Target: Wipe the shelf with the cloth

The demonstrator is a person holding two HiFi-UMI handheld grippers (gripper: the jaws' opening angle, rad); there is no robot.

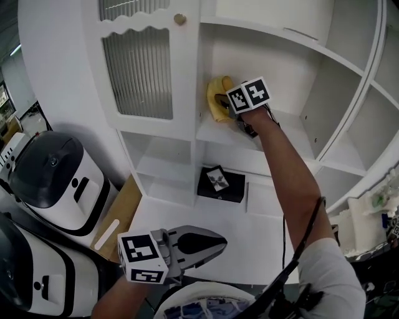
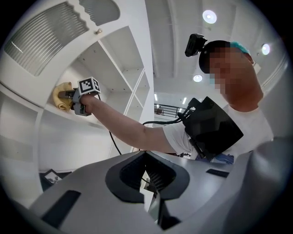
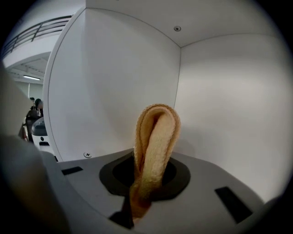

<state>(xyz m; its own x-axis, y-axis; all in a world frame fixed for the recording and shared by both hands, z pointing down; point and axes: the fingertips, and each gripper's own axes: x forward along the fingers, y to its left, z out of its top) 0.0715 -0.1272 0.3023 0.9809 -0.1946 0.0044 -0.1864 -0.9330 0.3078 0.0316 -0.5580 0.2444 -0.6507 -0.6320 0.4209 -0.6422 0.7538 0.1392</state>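
A folded yellow cloth is pressed into the left back corner of the white cabinet's middle shelf. My right gripper is shut on it, reaching in from the right with its marker cube on top. In the right gripper view the cloth stands up in a loop out of the shut jaws, close to the compartment's white walls. My left gripper hangs low in front of the cabinet, jaws together and holding nothing. From the left gripper view I see the cloth far off on the shelf.
A ribbed-glass cabinet door with a round knob stands left of the compartment. A black box with a marker lies on the shelf below. White-and-black machines and a cardboard sheet stand at the left.
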